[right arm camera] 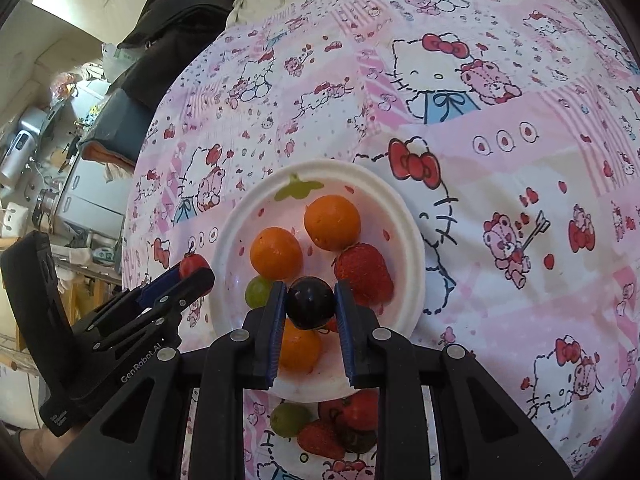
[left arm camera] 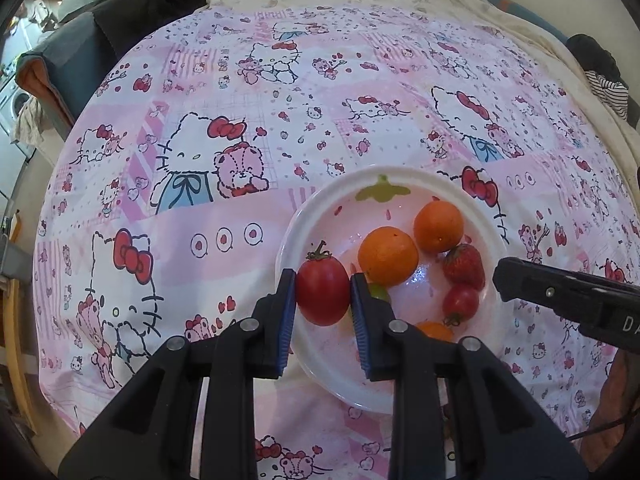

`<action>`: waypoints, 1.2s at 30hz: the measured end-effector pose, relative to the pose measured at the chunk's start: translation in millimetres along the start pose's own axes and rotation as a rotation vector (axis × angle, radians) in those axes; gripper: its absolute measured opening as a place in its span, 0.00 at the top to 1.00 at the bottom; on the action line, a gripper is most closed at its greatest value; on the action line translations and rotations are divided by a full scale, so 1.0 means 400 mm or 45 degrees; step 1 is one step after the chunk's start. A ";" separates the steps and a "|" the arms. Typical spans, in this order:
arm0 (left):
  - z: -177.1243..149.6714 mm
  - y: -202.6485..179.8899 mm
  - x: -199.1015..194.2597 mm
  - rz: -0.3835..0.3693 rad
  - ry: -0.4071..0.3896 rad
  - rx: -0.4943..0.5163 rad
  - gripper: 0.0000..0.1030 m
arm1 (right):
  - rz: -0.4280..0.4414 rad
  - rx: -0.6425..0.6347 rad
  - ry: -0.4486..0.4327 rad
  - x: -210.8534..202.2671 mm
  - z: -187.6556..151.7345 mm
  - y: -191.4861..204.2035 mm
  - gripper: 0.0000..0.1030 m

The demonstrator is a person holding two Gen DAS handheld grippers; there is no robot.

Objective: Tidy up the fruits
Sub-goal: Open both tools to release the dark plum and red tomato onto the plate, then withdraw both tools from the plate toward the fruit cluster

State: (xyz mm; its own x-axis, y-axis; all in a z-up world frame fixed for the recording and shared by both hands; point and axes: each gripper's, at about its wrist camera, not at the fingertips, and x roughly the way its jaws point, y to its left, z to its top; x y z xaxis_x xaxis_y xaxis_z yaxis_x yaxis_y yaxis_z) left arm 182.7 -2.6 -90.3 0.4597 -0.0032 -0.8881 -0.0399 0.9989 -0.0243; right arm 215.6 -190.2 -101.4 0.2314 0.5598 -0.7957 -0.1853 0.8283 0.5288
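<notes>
A white plate [left arm camera: 404,178] [right arm camera: 404,216] on the Hello Kitty cloth holds two oranges [left arm camera: 388,255] [right arm camera: 332,222], a strawberry [left arm camera: 464,266] [right arm camera: 364,274], a small tomato [left arm camera: 461,302] and a green grape [right arm camera: 258,291]. My left gripper [left arm camera: 323,292] is shut on a red tomato [left arm camera: 322,291] above the plate's left rim; it shows in the right wrist view [right arm camera: 194,270]. My right gripper [right arm camera: 310,303] is shut on a dark grape [right arm camera: 310,302] above the plate; its finger shows in the left wrist view [left arm camera: 560,294].
Loose fruit lies on the cloth before the plate: a green grape [right arm camera: 289,419], strawberries [right arm camera: 320,438] and a dark fruit [right arm camera: 360,442]. Dark bags [left arm camera: 120,8] and household clutter [right arm camera: 48,152] stand beyond the table's left edge.
</notes>
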 end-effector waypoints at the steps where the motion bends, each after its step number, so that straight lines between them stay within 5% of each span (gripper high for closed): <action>1: -0.001 0.001 0.001 0.001 0.003 -0.002 0.77 | 0.000 -0.003 0.002 0.002 0.000 0.001 0.74; 19: -0.012 -0.010 0.011 -0.013 0.036 0.025 0.77 | 0.029 0.028 0.010 0.006 0.000 -0.002 0.72; 21: -0.013 -0.010 0.012 -0.008 0.042 0.024 0.76 | 0.029 0.026 -0.004 0.000 0.001 0.001 0.63; 23: -0.015 -0.012 0.012 -0.016 0.044 0.024 0.62 | 0.042 0.031 -0.048 -0.015 0.001 0.003 0.39; 24: -0.015 -0.012 0.009 -0.013 0.037 0.021 0.44 | 0.042 0.027 -0.071 -0.023 0.002 0.006 0.31; 25: -0.016 -0.012 0.002 -0.006 0.021 0.016 0.29 | 0.040 0.021 -0.083 -0.028 0.004 0.008 0.30; 27: -0.015 -0.011 -0.011 0.000 -0.015 0.010 0.20 | 0.044 0.005 -0.097 -0.036 0.009 0.014 0.30; 36: -0.010 -0.004 -0.037 -0.033 -0.033 -0.016 0.20 | 0.026 0.017 -0.119 -0.059 0.015 0.013 0.30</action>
State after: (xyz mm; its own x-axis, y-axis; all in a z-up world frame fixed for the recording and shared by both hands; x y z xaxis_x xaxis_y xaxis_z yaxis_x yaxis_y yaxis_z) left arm 172.5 -4.4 -78.8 0.4838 -0.0280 -0.8747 -0.0384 0.9978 -0.0532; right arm 214.9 -198.8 -78.1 0.3160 0.5758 -0.7540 -0.1781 0.8166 0.5490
